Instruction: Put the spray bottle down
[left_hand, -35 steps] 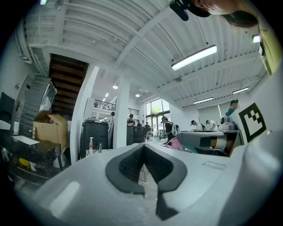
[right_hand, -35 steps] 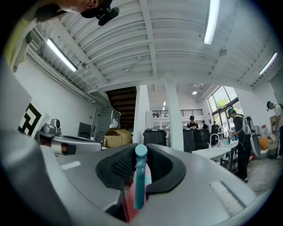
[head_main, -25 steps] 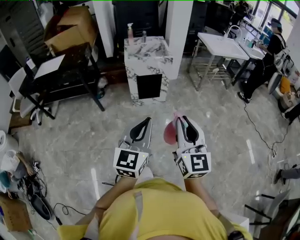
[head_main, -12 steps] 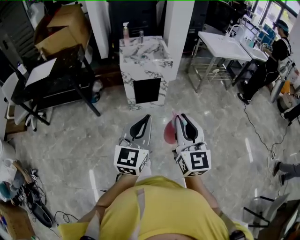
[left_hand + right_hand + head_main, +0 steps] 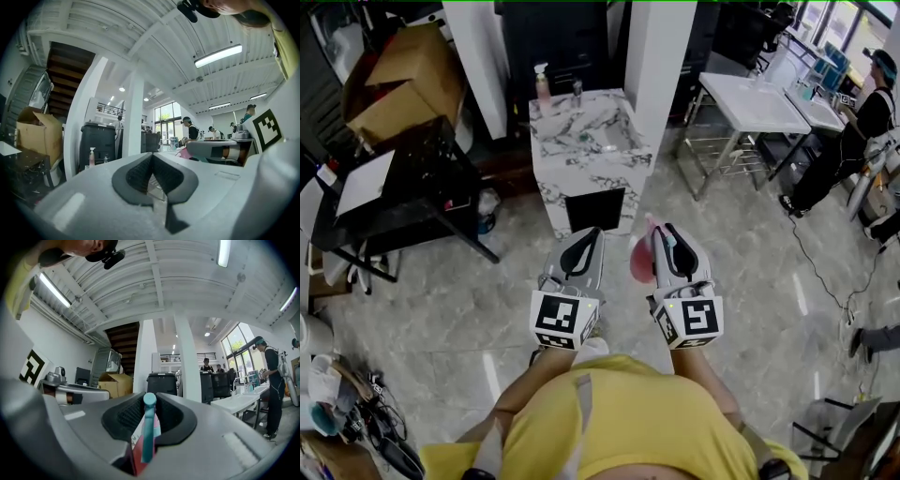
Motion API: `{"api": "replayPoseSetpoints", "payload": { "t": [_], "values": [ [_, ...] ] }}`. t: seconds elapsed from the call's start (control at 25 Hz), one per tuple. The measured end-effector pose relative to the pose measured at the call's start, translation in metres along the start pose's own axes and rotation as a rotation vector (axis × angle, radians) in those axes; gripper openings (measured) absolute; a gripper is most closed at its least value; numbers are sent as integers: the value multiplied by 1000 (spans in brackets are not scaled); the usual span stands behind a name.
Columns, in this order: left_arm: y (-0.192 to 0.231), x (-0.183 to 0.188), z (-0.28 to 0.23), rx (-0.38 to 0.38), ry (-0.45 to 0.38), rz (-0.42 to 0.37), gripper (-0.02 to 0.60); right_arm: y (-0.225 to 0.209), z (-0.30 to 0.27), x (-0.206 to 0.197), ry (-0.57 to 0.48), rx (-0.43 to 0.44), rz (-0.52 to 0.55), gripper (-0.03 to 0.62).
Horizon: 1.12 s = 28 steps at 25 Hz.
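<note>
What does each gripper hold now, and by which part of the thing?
The right gripper holds the spray bottle by its teal spray head, between the pads. The left gripper is shut on nothing.

Both point level: left claw (image 5: 594,233) closed empty, right claw (image 5: 661,229) clamping.

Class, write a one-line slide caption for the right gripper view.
The right gripper grips a pink-and-teal spray bottle between its jaws.

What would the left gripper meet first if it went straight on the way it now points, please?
Probably the marble-patterned counter ahead of the left gripper. Nothing shows between them, though whether the gripper would clear the counter's top is unclear.
</note>
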<state>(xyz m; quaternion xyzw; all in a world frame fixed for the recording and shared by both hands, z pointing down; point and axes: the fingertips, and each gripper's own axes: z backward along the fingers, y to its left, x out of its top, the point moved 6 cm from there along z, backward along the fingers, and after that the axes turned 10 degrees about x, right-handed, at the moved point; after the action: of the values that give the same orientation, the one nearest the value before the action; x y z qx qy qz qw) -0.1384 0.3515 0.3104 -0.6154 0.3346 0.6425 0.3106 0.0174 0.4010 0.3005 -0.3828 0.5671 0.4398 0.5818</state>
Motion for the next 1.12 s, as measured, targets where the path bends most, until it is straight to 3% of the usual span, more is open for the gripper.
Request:
{"api": "replayPoseSetpoints", "payload": {
  "t": [0.36,0.8,1.12],
  "values": [
    [53,-8,-76,-21,10,15,0,-31,-83,-14,18,-36,7,64],
    [75,-18,-122,-36,7,40,0,-57,-127,-26,36,-50,13,64],
    [94,-33,-177,-30,-11,46,0,-93,-174,-39,-11,-41,34,64]
  ]
}}
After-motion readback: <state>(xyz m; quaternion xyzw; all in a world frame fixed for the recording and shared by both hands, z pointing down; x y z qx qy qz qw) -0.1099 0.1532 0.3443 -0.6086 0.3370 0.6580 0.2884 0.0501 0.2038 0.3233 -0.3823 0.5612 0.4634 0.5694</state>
